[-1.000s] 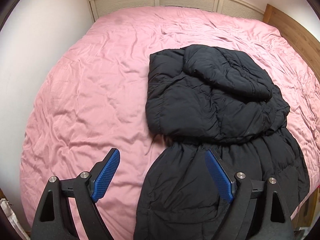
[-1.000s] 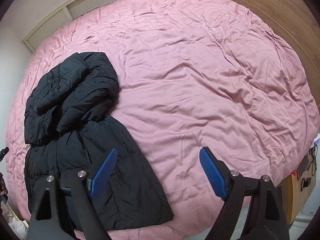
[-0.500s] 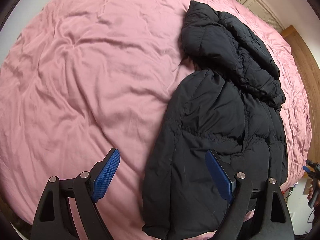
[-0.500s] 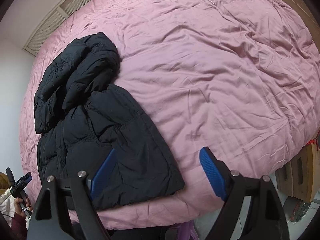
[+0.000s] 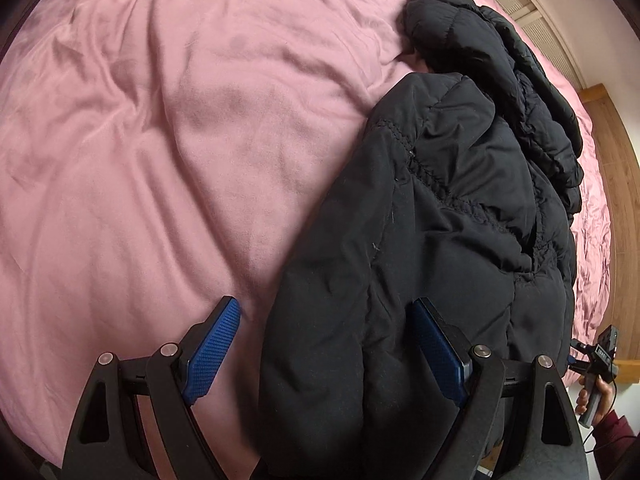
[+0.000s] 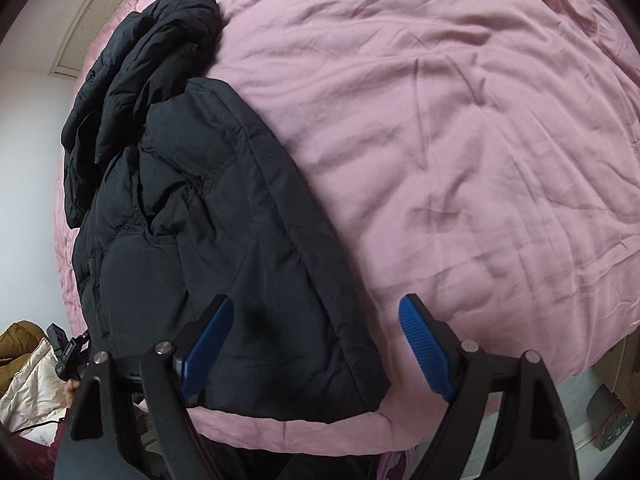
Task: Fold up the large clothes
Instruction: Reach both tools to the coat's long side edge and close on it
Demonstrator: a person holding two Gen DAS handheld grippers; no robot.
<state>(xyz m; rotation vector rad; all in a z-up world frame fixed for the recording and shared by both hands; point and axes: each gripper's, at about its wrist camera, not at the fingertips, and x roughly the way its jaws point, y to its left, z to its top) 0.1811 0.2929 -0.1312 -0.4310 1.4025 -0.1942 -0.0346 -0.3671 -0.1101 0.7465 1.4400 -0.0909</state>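
Both claws, left claw point(image 5: 324, 348) and right claw point(image 6: 316, 344), wide open and empty, have dropped toward the black puffer coat's point(image 5: 440, 220) six-o'clock hem on the pink bed point(image 5: 160, 140), ready to grip.

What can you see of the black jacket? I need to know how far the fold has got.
The black jacket is a puffy quilted coat of matte fabric with stitched seams. It lies lengthwise on the pink bedcover, its far part bunched over itself, its hem near the bed's edge. Both open grippers hover over the hem corners; contact cannot be told.

Bedroom: pink-sheeted bed point(image 5: 200, 140)
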